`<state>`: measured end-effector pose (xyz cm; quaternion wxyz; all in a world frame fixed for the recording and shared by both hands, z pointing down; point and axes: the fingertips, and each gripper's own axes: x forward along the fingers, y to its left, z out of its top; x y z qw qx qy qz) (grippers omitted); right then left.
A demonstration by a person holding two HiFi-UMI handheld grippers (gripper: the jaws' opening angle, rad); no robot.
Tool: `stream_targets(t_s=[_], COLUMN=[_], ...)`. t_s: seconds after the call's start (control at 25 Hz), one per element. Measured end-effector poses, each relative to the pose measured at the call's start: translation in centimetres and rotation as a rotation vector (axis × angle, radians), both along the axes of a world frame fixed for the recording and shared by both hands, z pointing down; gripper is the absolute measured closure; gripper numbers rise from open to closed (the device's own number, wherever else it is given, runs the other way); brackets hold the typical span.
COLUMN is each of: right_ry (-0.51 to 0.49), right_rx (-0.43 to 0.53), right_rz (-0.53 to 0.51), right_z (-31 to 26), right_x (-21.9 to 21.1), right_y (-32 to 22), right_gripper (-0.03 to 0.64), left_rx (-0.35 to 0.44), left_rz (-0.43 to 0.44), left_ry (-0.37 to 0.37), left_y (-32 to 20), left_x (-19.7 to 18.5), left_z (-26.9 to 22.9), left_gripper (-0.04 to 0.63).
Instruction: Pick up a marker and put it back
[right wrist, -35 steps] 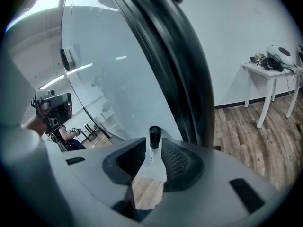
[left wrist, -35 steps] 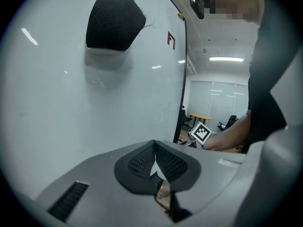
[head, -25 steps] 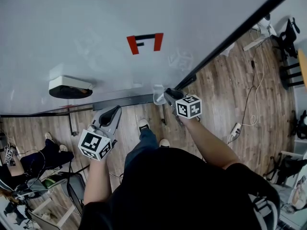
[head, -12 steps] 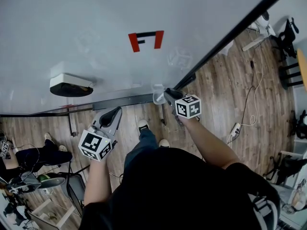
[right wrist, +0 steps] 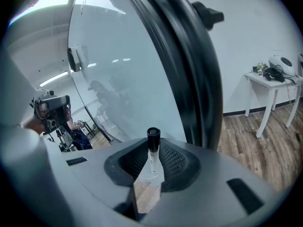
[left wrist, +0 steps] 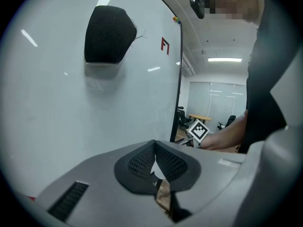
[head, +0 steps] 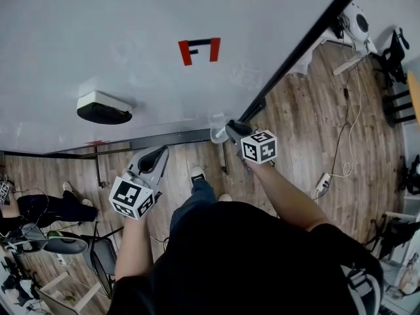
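In the right gripper view a marker [right wrist: 151, 151] with a white barrel and a black cap stands upright between the pads, and my right gripper [right wrist: 150, 162] is shut on it. In the head view that right gripper [head: 230, 129] sits at the right end of the whiteboard's ledge [head: 167, 138], by the black frame [head: 308, 41]; the marker is too small to make out there. My left gripper [head: 157, 153] hovers just below the ledge, further left. Seen from its own camera, the left gripper [left wrist: 155, 167] is shut with nothing in it.
A black eraser [head: 102, 108] clings to the whiteboard [head: 131, 25], also in the left gripper view as the eraser [left wrist: 108, 34]. A red and black mark [head: 200, 50] sits higher up. A seated person [head: 46, 210], a power strip [head: 323, 179] and a white table [head: 354, 25] stand around on the wood floor.
The head view has shifted slightly, so the board's mark and eraser sit a little elsewhere. Both grippers keep nearly the same places by the ledge.
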<state>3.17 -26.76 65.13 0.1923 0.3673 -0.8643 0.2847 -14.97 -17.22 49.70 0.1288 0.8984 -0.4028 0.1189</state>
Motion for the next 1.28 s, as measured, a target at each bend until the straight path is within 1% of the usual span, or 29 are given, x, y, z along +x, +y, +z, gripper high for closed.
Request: stream_targets(t_s=[0.32, 0.8, 1.04, 1.28], right_ry=[-0.012, -0.035, -0.054, -0.062], right_rx=[0.076, 0.173, 0.196, 0.19], right_rz=[-0.028, -0.031, -0.021, -0.016], right_z=[-4.2, -9.6, -11.4, -11.5], right_x=[0.7, 3.7, 5.2, 6.2], right_y=[1.5, 4.2, 5.4, 6.2], right_gripper=[0.552, 0.554, 0.552, 0.554], left_rx=[0.037, 0.081, 0.094, 0.098], left_rz=[0.0, 0.006, 0.005, -0.001], left_ry=[-0.011, -0.023, -0.026, -0.024], left_y=[1.3, 3.7, 4.3, 4.8], left_x=[1.1, 3.6, 4.5, 5.0], left_z=[-1.6, -3.1, -3.8, -3.8], left_gripper=[0.582, 0.582, 0.582, 0.582])
